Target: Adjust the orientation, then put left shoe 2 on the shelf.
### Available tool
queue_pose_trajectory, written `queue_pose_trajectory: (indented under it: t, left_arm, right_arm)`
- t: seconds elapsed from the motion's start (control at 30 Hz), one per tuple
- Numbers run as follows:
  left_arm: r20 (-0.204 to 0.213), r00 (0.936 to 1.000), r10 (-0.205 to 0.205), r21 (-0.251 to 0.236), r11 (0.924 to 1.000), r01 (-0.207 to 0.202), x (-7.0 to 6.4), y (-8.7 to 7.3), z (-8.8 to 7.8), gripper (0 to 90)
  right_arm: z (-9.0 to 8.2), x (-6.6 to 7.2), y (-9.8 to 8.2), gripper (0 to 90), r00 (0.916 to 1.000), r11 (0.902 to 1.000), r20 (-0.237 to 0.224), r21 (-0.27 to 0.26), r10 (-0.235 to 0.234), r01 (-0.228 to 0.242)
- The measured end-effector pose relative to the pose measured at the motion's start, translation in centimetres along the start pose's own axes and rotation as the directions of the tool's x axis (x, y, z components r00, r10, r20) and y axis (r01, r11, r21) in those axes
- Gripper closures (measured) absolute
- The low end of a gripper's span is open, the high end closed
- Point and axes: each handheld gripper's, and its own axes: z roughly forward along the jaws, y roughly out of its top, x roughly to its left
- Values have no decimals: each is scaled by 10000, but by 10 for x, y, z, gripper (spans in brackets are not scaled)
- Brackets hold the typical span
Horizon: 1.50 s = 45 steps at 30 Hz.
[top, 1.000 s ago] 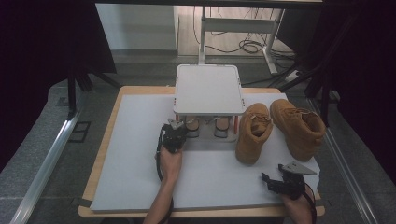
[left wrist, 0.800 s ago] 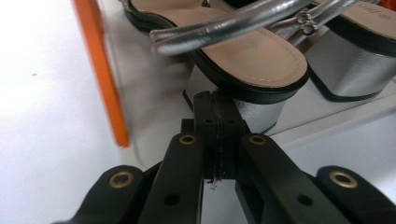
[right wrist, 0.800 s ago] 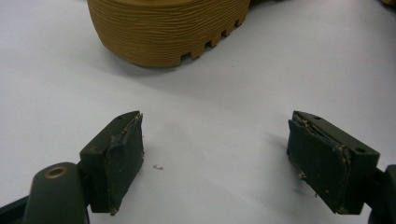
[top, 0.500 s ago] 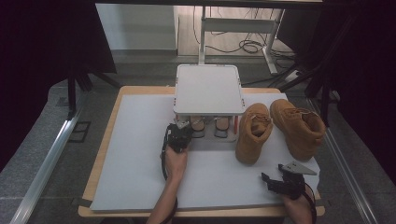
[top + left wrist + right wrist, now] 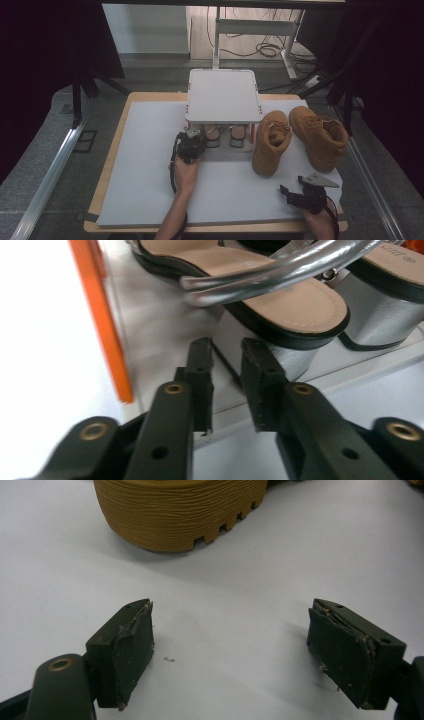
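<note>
Parting by a narrow gap, the left tongs (image 5: 226,365) have just been opening at the heel of a silver sandal (image 5: 280,315) on the low shelf under the white rack (image 5: 223,95) (an orange post (image 5: 102,315) stands beside them). The right tongs (image 5: 230,645) rest wide apart on the tabletop (image 5: 145,165) near two tan boots (image 5: 295,137).

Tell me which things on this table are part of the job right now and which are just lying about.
In the job:
- silver block-heeled sandal with tan insole, nearest the left hand-held gripper, whose jaws have just been opening, nothing pressed between them
- second matching silver sandal
- white two-level shoe rack

Lying about:
- two tan suede lace-up boots
- right hand-held gripper, open over bare table
</note>
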Motion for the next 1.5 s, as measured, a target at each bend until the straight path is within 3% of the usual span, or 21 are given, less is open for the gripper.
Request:
queue_pose_trajectory:
  t: [0.23, 0.57, 0.83, 1.5]
  left_arm:
    - [-66, 9993, 378, 187, 9991, -376, -1, 1, -10, 405]
    - [84, 9948, 1019, 366, 9941, -1022, 0, -5, -28, 270]
    - [338, 9958, 852, 329, 9957, -863, 10, -15, -46, 221]
    - [425, 9916, 1219, 925, 9878, -1254, 34, -48, -71, 135]
  right_arm:
    - [0, 0, 0, 188, 10000, 10000, 8, 0, 0, 0]
    - [0, 0, 0, 189, 10000, 10000, 11, 2, -4, 4]
    - [0, 0, 0, 188, 10000, 10000, 21, 2, -7, 7]
    - [1, 2, 1, 180, 9999, 10000, 134, 66, 35, -36]
